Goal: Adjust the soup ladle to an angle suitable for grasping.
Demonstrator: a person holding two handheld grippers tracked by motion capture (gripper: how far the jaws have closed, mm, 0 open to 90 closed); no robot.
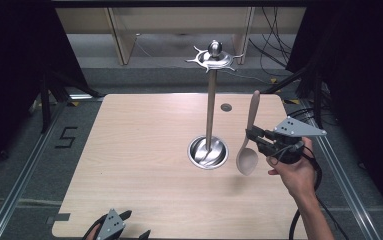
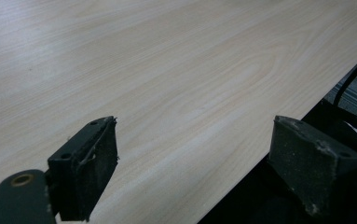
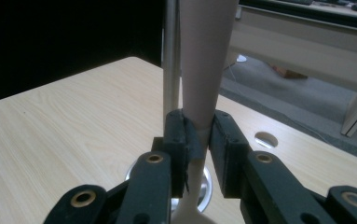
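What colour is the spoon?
Pale beige; the spoon shows best in the high view.

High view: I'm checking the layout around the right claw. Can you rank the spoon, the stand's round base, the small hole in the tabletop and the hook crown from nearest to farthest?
1. spoon: gripped in the right claw, bowl down.
2. stand's round base: just left of it.
3. small hole in the tabletop: behind, toward the far edge.
4. hook crown: top of the pole, farthest back.

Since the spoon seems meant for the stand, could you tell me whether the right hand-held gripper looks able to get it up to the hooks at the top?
Probably yes. The right hand-held gripper holds the spoon upright beside the stand, with open air up to the hooks.
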